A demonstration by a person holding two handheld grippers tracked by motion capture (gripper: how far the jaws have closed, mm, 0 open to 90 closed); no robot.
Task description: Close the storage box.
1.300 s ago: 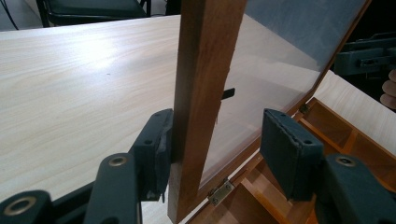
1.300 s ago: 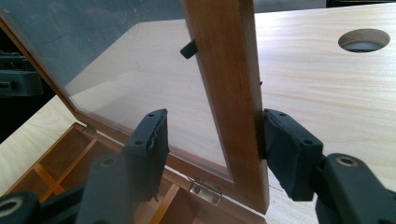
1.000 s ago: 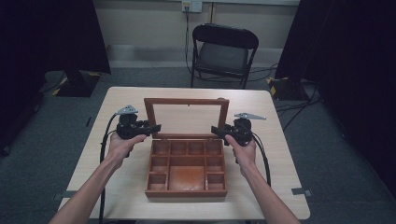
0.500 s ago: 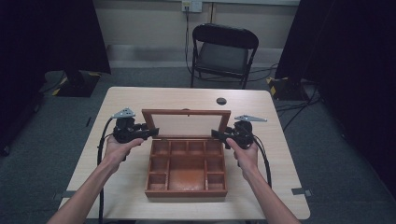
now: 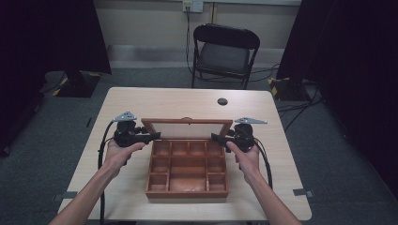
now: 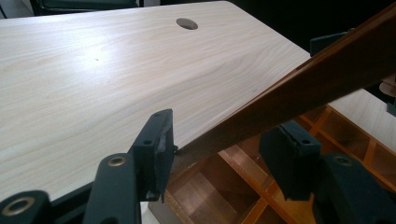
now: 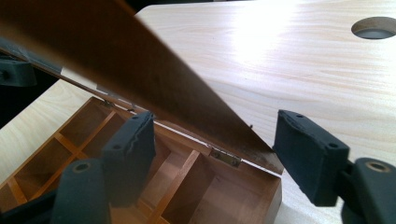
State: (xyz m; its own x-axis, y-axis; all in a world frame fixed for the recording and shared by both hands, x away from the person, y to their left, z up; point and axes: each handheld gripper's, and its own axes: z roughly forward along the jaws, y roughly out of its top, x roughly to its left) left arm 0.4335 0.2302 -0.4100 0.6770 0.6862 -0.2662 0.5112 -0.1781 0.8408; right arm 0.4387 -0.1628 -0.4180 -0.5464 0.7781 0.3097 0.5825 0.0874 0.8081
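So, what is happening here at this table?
A person holds a gripper in each hand at a wooden compartment box on the table. The left gripper and right gripper are open, jaws either side of the raised hinged lid. The compartments look empty.

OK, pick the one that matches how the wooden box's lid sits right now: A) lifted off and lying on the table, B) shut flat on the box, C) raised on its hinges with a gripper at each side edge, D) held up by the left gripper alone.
C: the lid stands up from the back of the box, with the left gripper and right gripper at its side edges.
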